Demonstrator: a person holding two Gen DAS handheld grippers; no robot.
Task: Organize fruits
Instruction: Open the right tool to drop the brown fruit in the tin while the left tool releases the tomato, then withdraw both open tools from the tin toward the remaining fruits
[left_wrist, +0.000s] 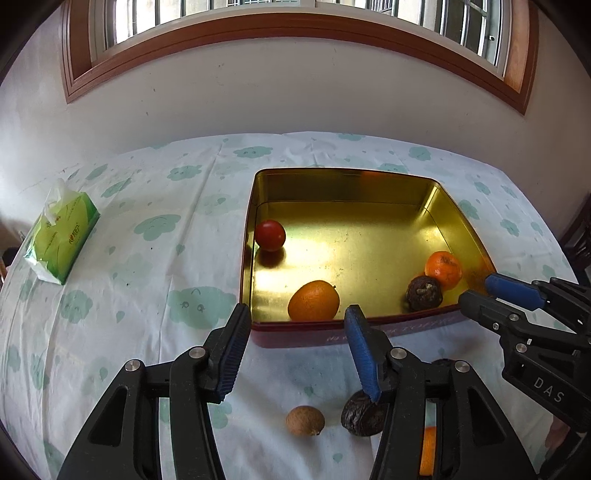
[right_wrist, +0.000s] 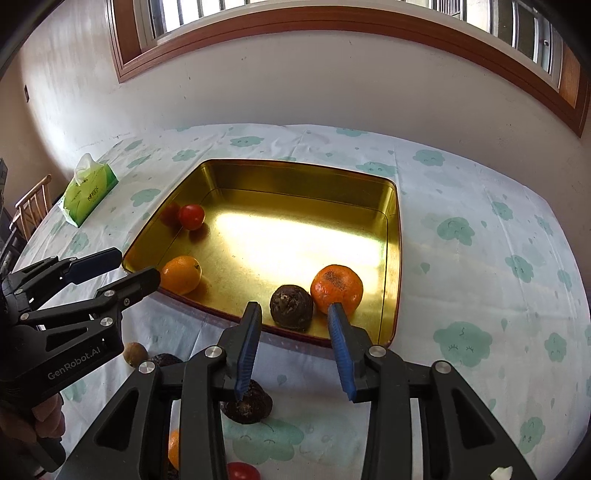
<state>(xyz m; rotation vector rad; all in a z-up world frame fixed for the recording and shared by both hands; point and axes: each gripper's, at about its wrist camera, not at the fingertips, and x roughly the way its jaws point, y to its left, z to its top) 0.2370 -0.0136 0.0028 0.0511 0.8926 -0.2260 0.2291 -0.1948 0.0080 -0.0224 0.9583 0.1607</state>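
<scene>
The likeliest slip from here is a round fruit rolling away: the small tan-brown round fruit (left_wrist: 305, 420) and the dark wrinkled purple-brown fruit (left_wrist: 360, 417) lie loose on the cloud-printed cloth of the counter (left_wrist: 129, 280), and a finger coming down off-centre could nudge either toward the near edge instead of closing around it. The two sit just beside each other, so a wide grasp might also catch both or knock one aside. A second risk, as I judge it, is the near wall of the shallow gold-lined metal tin with a red outside (left_wrist: 295, 334): a fruit carried too low could strike the rim and drop, or land on the fruits already inside and set them rolling on the slick gold floor. The left gripper (left_wrist: 295, 328) hangs spread wide and empty, its tips over the tin's near edge, with the tan fruit below and between its fingers and the dark fruit partly hidden behind the right-hand finger. The right gripper (right_wrist: 295, 325) is likewise spread and empty, its tips at the tin's near edge before a dark wrinkled fruit (right_wrist: 291, 306) and an orange mandarin (right_wrist: 337, 288) inside; another dark wrinkled fruit (right_wrist: 247, 406) sits on the cloth under its left finger.
</scene>
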